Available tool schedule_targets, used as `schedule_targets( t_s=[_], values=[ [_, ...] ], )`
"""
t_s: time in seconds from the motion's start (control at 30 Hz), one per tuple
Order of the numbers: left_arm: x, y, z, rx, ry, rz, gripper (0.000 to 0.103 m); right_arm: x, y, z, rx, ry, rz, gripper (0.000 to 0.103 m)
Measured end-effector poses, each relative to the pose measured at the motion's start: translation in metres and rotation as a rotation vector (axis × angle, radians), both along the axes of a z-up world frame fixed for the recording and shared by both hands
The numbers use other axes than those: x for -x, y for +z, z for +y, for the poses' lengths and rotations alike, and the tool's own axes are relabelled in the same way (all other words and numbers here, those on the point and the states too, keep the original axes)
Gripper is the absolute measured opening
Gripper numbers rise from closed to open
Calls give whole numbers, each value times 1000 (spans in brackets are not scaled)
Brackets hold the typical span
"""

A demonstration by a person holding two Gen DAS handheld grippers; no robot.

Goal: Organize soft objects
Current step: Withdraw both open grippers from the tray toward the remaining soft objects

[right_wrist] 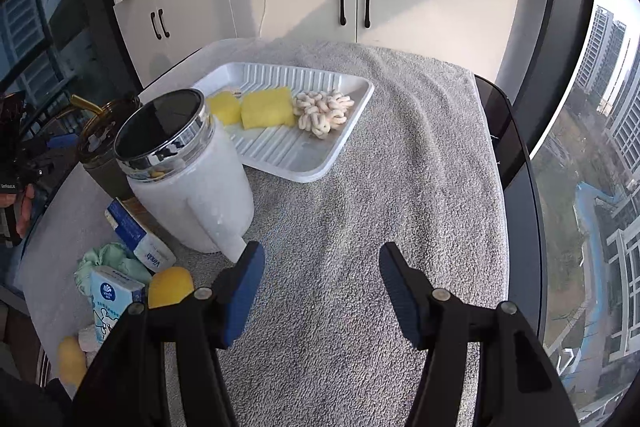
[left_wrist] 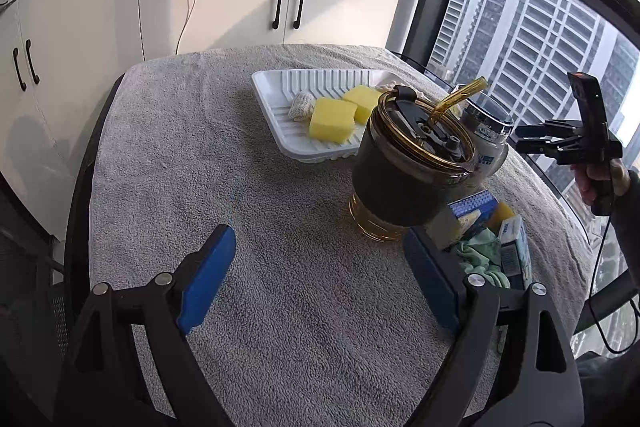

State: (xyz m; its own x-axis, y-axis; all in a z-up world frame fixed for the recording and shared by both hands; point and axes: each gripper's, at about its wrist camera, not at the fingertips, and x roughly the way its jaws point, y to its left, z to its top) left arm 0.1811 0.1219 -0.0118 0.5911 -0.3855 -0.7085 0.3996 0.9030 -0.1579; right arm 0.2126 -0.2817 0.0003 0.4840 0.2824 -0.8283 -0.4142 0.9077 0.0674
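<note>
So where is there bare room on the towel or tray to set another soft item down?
Free: the tray's near half, in front of the yellow sponges and knotted rope toy; the gray towel right of the tray. Crowded: the corner with the white jar, dark tumbler, tissue packs and green cloth.

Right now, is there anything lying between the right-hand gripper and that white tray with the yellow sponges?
Nothing: in the right wrist view only bare grey towel lies between the open right gripper and the white tray.
</note>
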Motion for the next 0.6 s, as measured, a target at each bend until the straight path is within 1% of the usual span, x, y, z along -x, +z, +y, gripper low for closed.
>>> schedule_targets(
  t_s=[0.1,0.27,0.5,0.6],
  values=[
    [22,-5,-6,-30,-6,0,86,16,3,3,-19,-1,-1,63],
    [64,-13,-23,-26,-46,2,86,54,2,16,-56,12,-1,63],
    [123,-19,-51,48,-100,33,87,123,-12,56,-91,82,13,63],
    [144,-24,-66,49,-115,44,89,145,-17,72,-95,103,16,63]
  ],
)
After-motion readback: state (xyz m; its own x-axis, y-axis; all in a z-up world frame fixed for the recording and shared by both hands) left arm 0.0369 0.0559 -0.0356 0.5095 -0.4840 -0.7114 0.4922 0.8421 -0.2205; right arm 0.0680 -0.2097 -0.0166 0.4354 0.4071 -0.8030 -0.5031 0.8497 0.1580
